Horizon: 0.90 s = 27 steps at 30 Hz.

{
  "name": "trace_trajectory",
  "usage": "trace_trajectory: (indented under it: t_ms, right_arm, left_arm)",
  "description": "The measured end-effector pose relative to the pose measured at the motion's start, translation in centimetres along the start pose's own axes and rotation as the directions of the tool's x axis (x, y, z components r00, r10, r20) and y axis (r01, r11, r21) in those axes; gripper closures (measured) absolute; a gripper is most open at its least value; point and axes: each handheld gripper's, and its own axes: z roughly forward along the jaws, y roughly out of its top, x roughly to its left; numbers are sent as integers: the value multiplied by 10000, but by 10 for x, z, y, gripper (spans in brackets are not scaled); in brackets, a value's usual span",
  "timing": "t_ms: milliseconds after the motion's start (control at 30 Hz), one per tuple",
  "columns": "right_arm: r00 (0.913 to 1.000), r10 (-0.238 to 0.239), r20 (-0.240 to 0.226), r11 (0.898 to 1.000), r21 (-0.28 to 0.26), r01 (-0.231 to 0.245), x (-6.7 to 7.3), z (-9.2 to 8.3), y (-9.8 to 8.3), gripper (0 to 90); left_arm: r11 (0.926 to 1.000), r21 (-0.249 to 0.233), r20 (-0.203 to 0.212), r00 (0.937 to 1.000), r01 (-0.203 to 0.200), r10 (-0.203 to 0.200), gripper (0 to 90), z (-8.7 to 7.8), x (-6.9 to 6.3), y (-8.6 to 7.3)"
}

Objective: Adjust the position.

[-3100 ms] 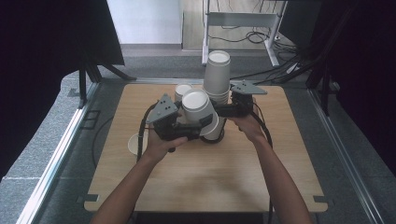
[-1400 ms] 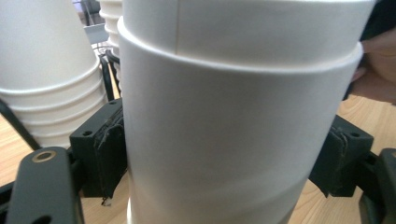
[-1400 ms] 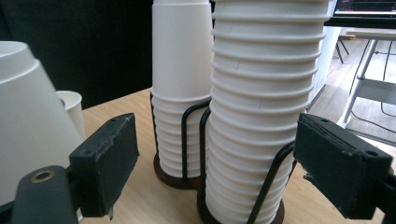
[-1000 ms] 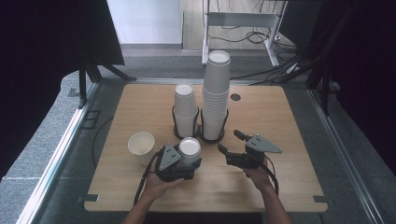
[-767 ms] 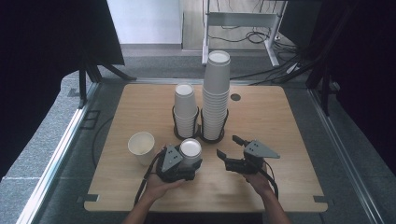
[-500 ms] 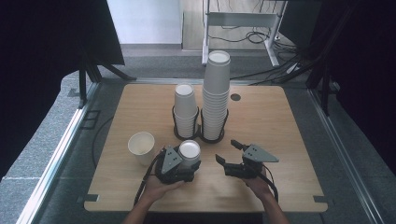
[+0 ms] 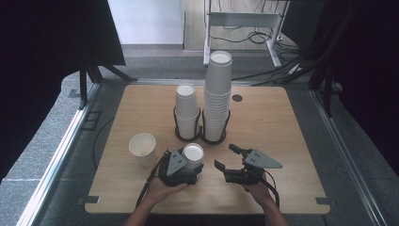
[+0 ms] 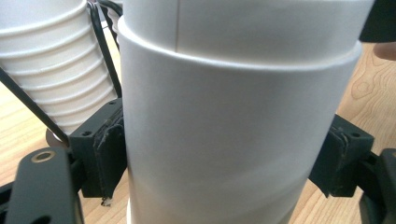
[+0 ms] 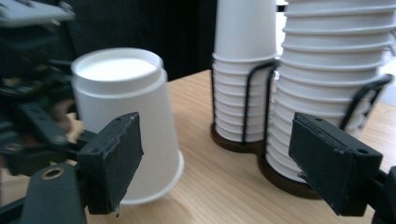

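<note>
Light wooden table bearing two black wire holders of stacked white paper cups, one upright cup, one upturned cup near the front edge.

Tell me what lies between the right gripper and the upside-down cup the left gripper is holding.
Nothing: in the high view, only bare table separates the right gripper from the upside-down cup clamped in the left gripper.

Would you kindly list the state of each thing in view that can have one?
held cups: upside down, nested, one cup over another, clamped.
left hand-held gripper: shut on the held cups.
right hand-held gripper: open, holding nothing.
loose cup: upright, mouth up, on the table.
short stack: upside down in its wire holder.
tall stack: upside down in its wire holder.
</note>
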Motion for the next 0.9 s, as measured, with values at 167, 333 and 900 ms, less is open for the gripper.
trace_trajectory:
  t_ms: [167,333,900]
  right_arm:
    - [9989,135,-451,9999,-75,-138,7,3,1,173]
    - [9973,201,-709,9998,-1,-202,15,12,0,153]
    - [9874,-65,-1584,9997,219,101,31,27,-3,141]
  left_arm:
    - [10000,59,43,10000,-6,5,178,2,-2,-1]
    - [9999,105,235,9997,-121,118,178,5,-9,-2]
    - [9988,46,1238,9911,-497,488,178,12,-28,-1]
